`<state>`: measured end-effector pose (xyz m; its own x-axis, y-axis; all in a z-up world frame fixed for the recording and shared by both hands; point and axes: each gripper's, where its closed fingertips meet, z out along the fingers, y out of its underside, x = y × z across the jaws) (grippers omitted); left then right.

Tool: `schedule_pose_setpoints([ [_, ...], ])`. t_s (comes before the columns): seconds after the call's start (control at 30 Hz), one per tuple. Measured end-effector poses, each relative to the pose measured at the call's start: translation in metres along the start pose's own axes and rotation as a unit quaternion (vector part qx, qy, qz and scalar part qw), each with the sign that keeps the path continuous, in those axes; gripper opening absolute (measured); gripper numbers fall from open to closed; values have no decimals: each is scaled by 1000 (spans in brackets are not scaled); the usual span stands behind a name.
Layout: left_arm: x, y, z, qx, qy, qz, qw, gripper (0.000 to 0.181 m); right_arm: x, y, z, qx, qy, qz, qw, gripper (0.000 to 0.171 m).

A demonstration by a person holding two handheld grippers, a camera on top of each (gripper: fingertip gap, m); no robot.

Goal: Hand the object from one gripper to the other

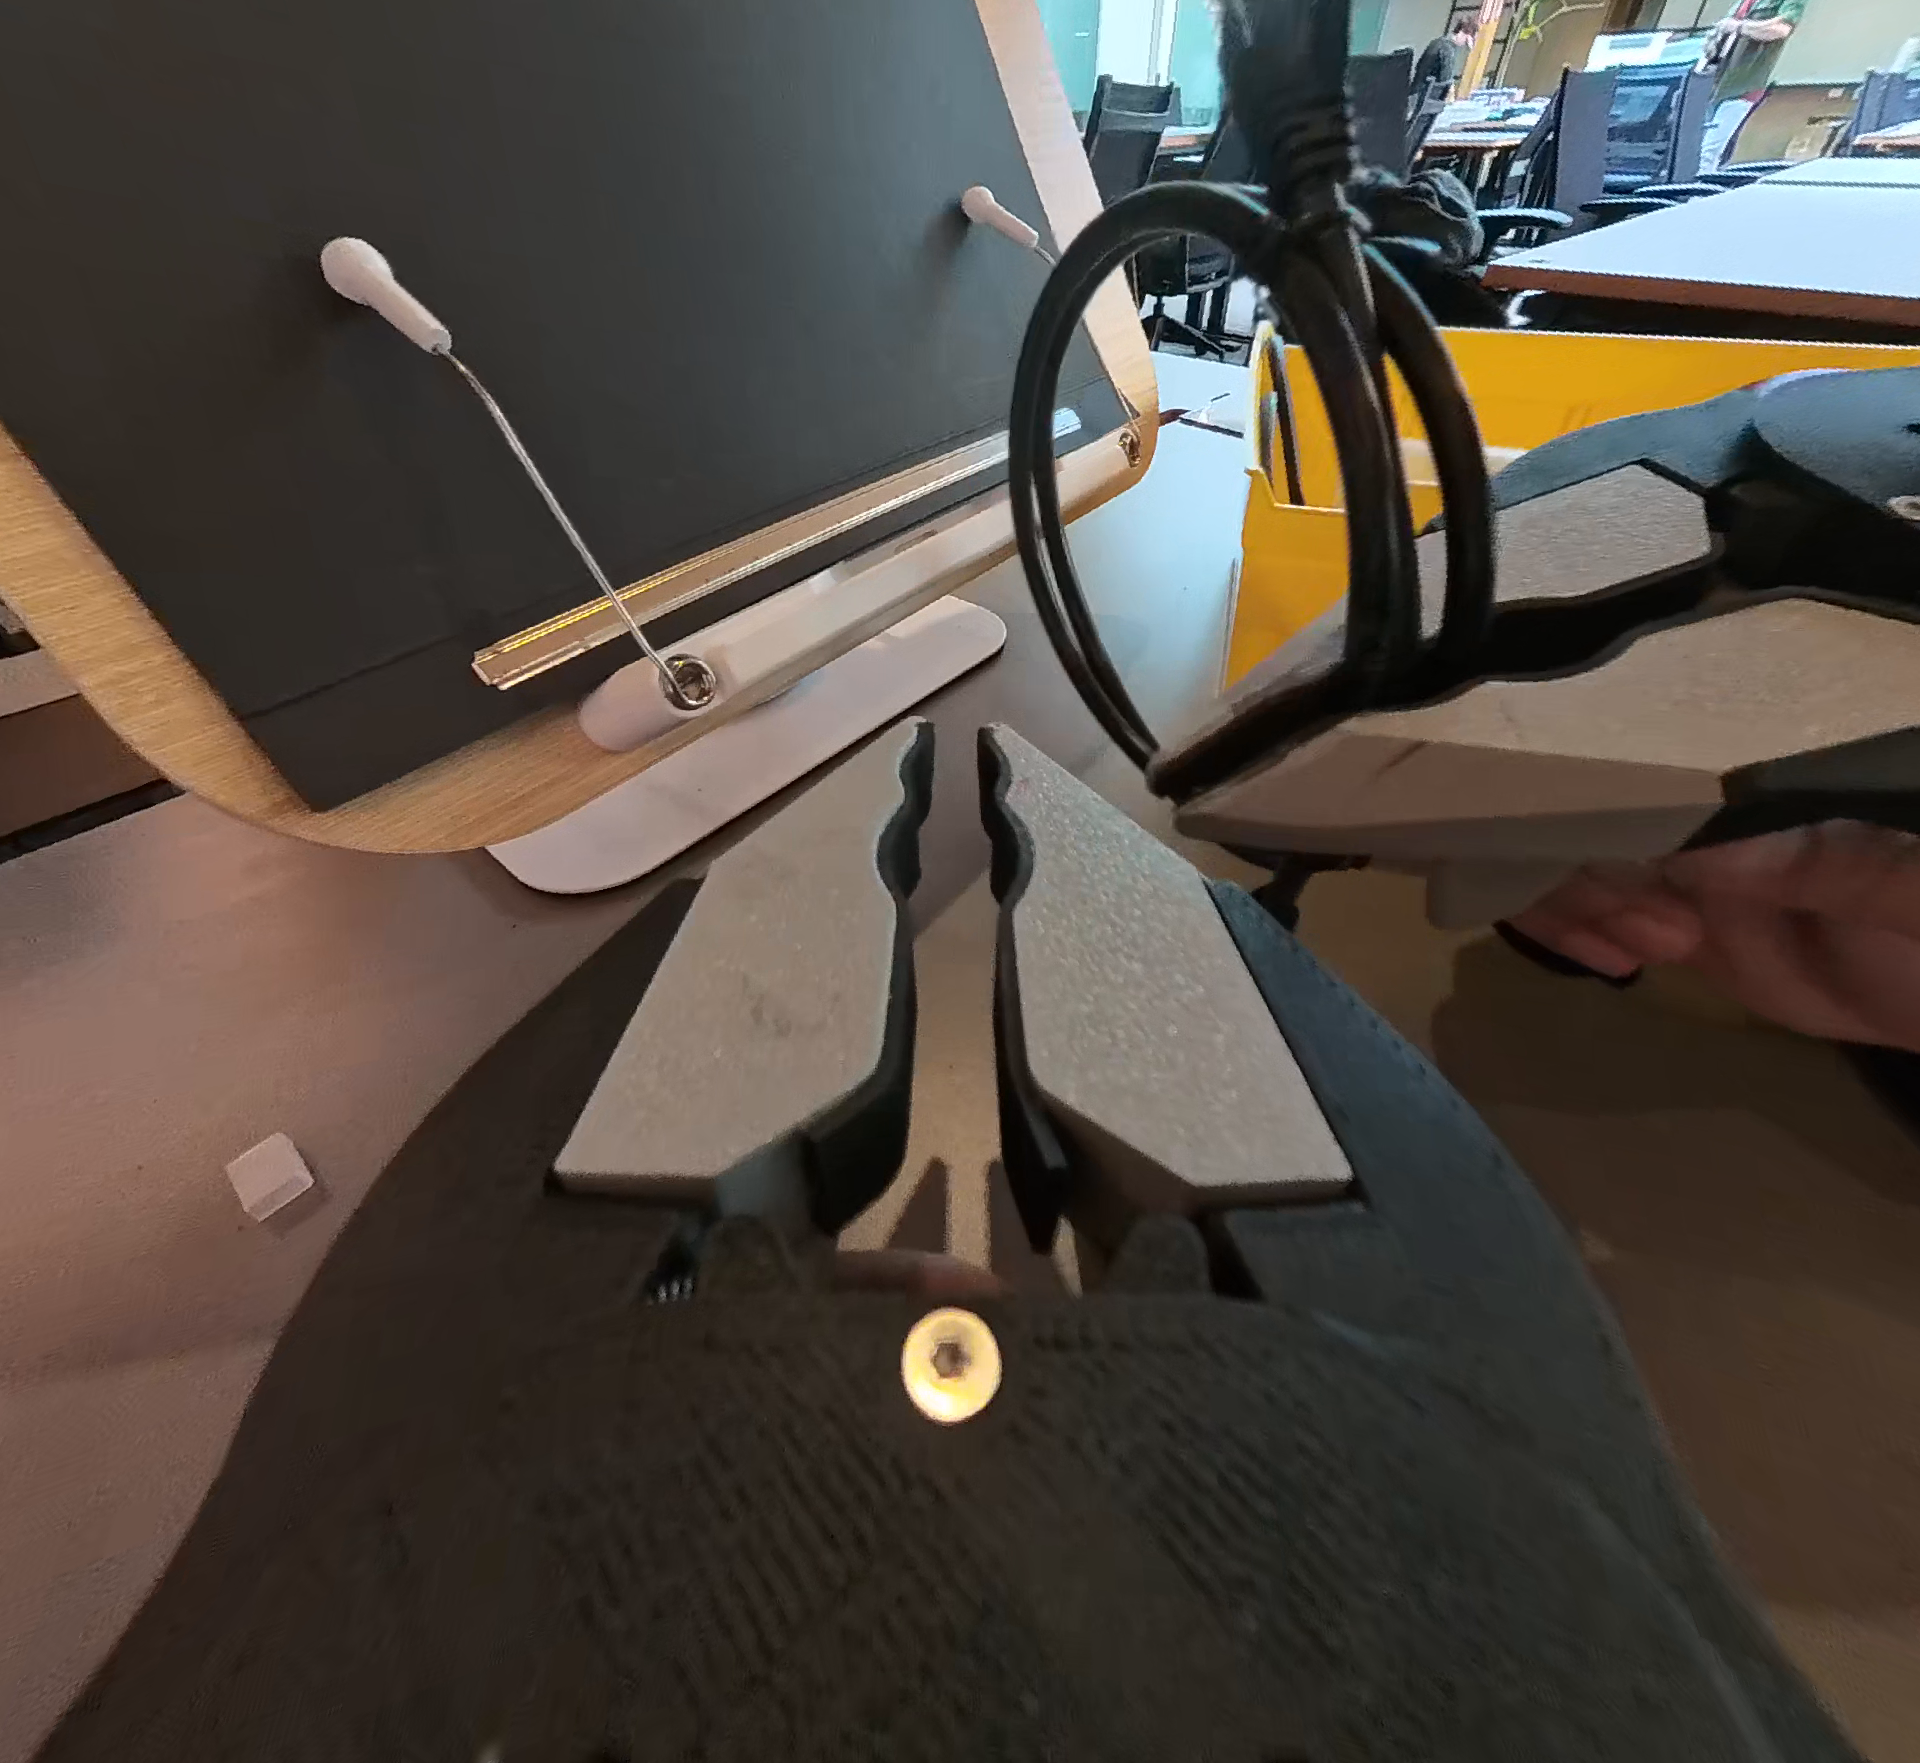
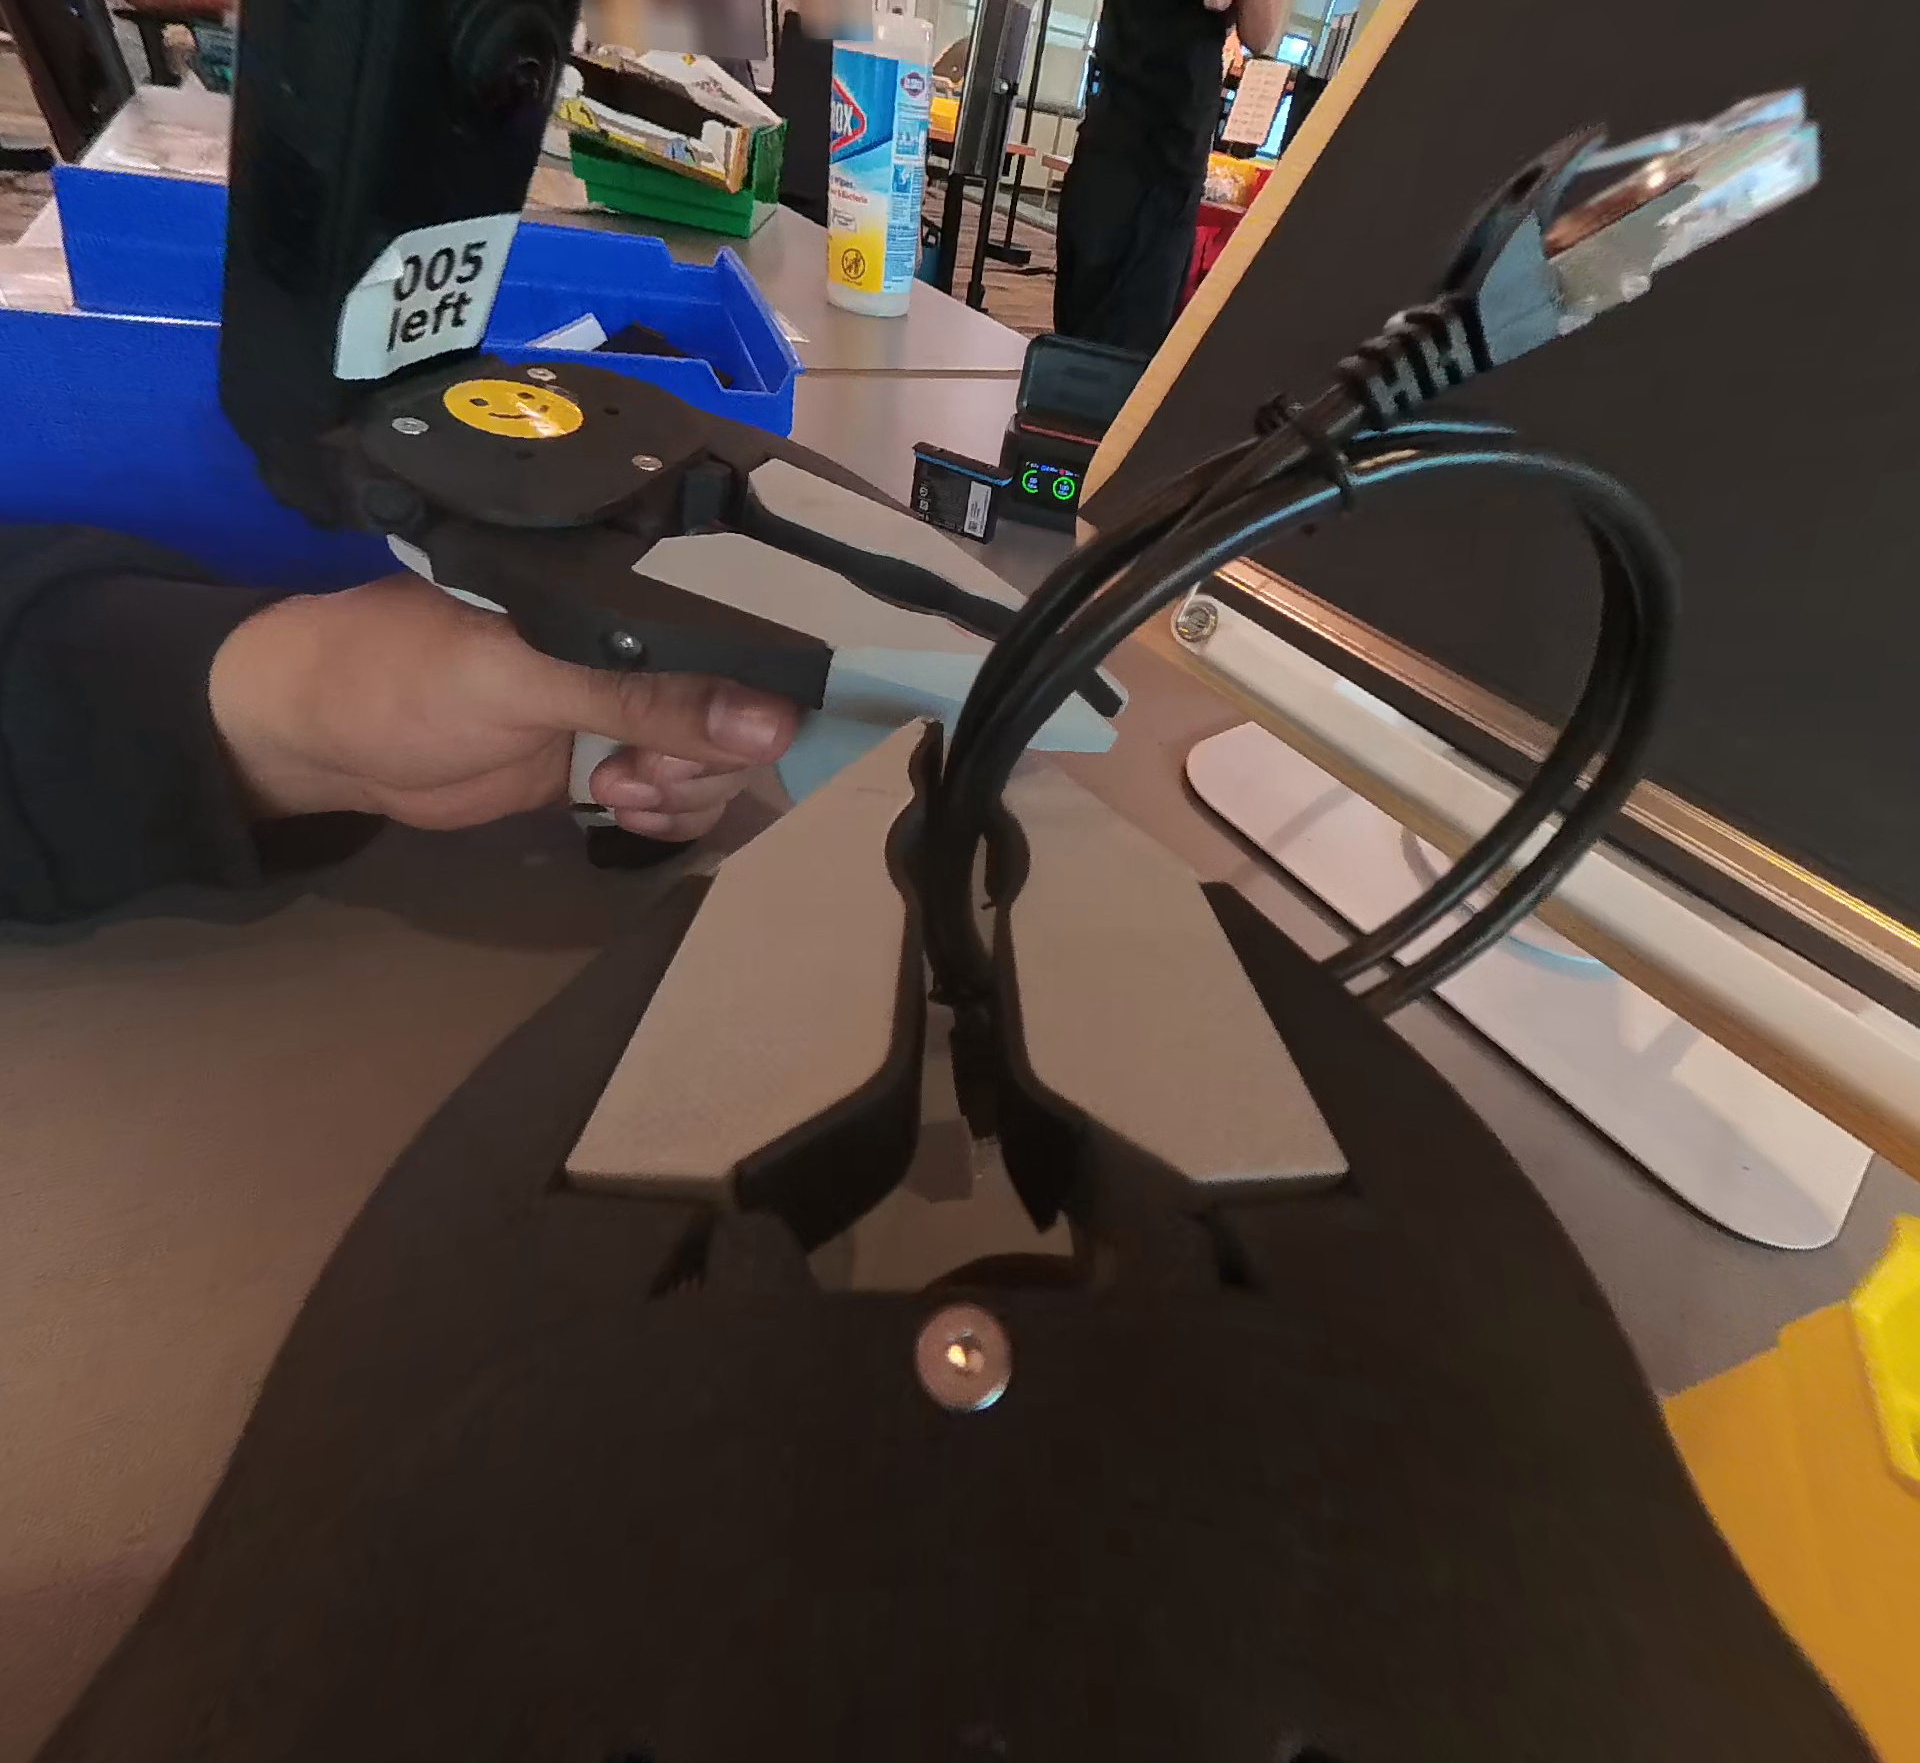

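Fingers of a person's left hand (image 2: 457, 726) wrap the grip of the left tongs (image 1: 954, 757), index finger stretched forward under the body, a dark sleeve (image 2: 94, 726) running back off the left edge. Those tongs sit low over the grey table (image 1: 208, 986) and point toward the foot of a wood-edged black book stand (image 1: 468, 207). Their jaws stand nearly together, a thin gap between the tips, and nothing lies in that gap.

Just to the right, the right tongs (image 2: 956, 778) come in from the side, tilted slightly, with the other hand (image 1: 1745, 924) blurred beneath them. Their jaws are clamped on a coiled black cable (image 1: 1247, 466), pinching the bundled strands near the tips. The coil loops up and away from the jaws, clear of the table, and a clear plug (image 2: 1683, 175) sticks out at its top. In the left wrist view the coil hangs just beside the left tongs' tips, not touching them.

A blue bin (image 2: 644, 300) and a white wipes canister (image 2: 878, 165) stand behind the left hand; a yellow bin (image 1: 1351, 487) sits on the right.
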<state>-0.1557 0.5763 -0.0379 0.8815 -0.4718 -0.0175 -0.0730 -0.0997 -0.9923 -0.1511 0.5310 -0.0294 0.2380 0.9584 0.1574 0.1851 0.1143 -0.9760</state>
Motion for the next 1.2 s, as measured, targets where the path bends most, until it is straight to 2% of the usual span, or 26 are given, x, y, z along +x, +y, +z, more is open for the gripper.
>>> schedule_pose_setpoints([
  [0.33, 1, -1, -1, 2, -6, 12, 1000, 6, 1, 4, 0, -17, 8, -23, 1000, 1],
  [0.63, -3, -13, -8, 43, 7, -20, 999, 10, -3, 14, -5, -80, 38, -212, 973, 0],
  [0.8, -9, -22, -16, 56, 19, -62, 996, 10, -2, 26, -3, -116, 51, -271, 954, 0],
  [0.97, 17, -37, -24, 79, 135, -120, 980, 17, 7, 34, -2, -147, 75, -288, 943, 0],
  [1.1, 42, -46, -37, 84, 277, -224, 931, 13, 8, 30, -4, -134, 73, -264, 952, 0],
  [1.2, 46, -43, -39, 77, 327, -273, 902, 21, -4, 28, -3, -118, 46, -274, 953, 0],
])
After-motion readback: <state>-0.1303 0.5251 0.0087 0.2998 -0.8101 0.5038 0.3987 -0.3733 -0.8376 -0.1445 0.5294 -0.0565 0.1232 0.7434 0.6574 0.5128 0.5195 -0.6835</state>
